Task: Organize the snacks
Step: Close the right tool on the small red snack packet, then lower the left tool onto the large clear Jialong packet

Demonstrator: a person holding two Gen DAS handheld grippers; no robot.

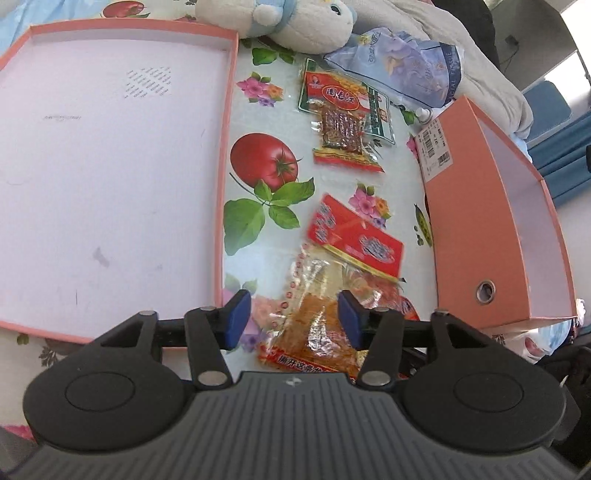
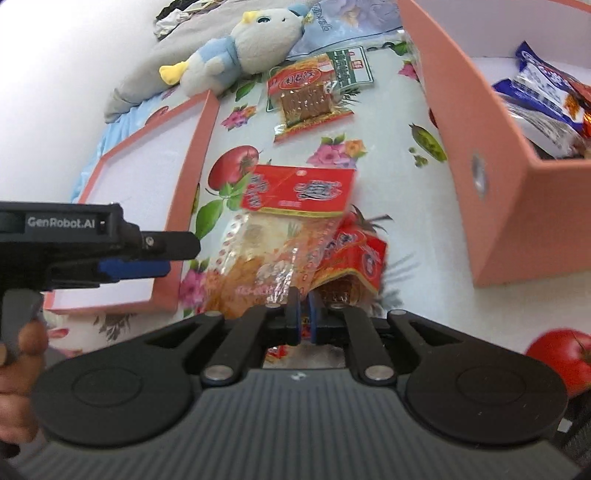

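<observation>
Two hand-held grippers angle steeply down over a fruit-and-flower patterned table (image 1: 266, 48) strewn with snacks. The left gripper (image 1: 294, 319) has its blue-padded fingers (image 1: 238, 317) standing apart above a clear snack packet (image 1: 325, 325) with a red header, nothing pressed between them. In the right wrist view a hand (image 2: 22, 354) at 9 o'clock grips the handle of that left gripper, which reaches in level from the frame's left edge.

The right gripper (image 2: 304, 319) has its fingers (image 2: 293, 314) nearly together, with only a narrow slit between the pads; whether they pinch the edge of a red packet (image 2: 351, 258) lying just ahead of them cannot be told. The clear packet overlaps that red one.

A third packet (image 1: 338, 122), red and green, lies flat at 12 o'clock, near a plush toy (image 1: 295, 22) and a blue tissue pack (image 1: 402, 66). A shallow pink lid (image 1: 110, 166) lies at 9 o'clock; a deep pink box (image 2: 491, 177) at 3 o'clock holds blue-and-white snack bags (image 2: 543, 96).
</observation>
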